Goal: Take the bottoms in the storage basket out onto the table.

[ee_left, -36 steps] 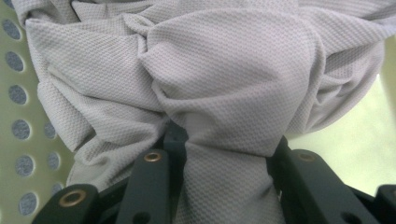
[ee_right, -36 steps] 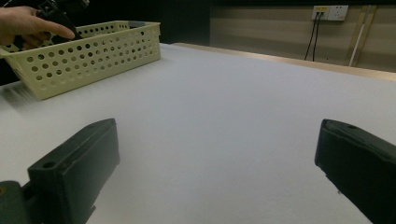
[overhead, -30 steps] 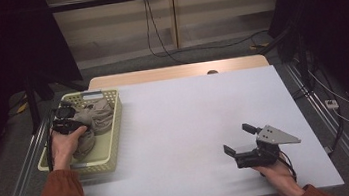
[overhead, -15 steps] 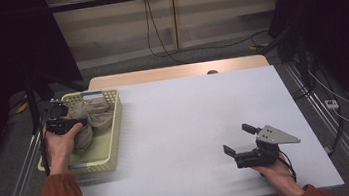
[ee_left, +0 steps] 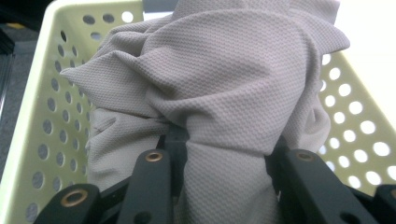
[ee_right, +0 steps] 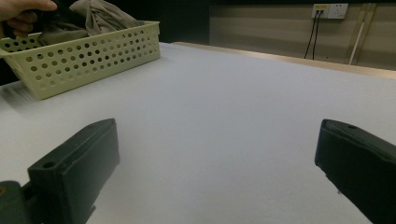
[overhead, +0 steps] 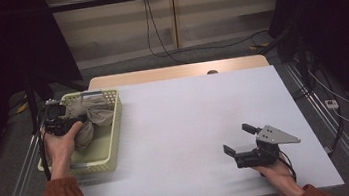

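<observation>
High view: the left tongs (overhead: pixel 62 126) hold a crumpled beige knit cloth (overhead: pixel 91 115) inside the pale yellow perforated plastic basket (overhead: pixel 111 136) at the white desk's (overhead: pixel 190 121) left edge. Left gripper view: the jaws are clenched on the cloth (ee_left: pixel 224 93). Right gripper view: the right tongs (ee_right: pixel 215 172) are released above bare desk.

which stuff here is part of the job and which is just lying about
In the job: cloth, basket, left claw shut on the cloth.
Lying about: right claw open over the table, wall socket, floor cables.
</observation>
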The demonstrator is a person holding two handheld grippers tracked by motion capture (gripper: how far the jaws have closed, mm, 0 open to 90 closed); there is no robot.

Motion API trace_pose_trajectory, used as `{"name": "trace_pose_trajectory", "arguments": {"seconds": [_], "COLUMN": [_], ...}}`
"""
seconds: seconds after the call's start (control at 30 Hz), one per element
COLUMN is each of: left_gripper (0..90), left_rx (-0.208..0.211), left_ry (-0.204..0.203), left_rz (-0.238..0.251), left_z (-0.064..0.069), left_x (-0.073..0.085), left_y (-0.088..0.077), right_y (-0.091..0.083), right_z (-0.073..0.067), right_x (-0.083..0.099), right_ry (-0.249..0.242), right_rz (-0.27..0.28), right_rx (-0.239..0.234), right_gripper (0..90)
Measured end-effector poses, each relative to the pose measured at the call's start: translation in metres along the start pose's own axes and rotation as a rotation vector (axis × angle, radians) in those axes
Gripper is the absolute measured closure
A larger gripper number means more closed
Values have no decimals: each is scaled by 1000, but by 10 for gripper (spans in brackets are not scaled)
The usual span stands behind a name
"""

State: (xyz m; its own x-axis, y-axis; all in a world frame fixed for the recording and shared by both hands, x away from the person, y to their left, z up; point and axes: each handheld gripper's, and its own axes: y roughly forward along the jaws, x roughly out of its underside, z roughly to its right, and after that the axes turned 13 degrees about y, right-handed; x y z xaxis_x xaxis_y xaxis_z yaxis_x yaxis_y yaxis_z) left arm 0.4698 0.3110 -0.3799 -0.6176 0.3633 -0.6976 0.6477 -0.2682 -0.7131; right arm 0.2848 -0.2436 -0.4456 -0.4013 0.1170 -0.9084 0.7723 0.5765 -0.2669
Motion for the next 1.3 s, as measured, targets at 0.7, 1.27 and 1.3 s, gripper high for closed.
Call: {"name": "trace_pose_trajectory", "arguments": {"seconds": [0.7,1.27,1.3], "left_gripper": [655,654,654], "left_rx": [-31,-51,-54], "left_ry": [-39,-102,-102], "left_rz": [216,405,411], "left_z": [8,6,6], "left_x": [2,3,3], "left_y": [-26,-48,-49], "right_y": [-1,0,0], "right_z": [-1,-1,-1], "right_x": [0,0,0], "right_ry": [-4,-5,-5], "right_rz": [2,1,1], "right_rx": [-3,-2,-2], "right_gripper": [0,0,0]}}
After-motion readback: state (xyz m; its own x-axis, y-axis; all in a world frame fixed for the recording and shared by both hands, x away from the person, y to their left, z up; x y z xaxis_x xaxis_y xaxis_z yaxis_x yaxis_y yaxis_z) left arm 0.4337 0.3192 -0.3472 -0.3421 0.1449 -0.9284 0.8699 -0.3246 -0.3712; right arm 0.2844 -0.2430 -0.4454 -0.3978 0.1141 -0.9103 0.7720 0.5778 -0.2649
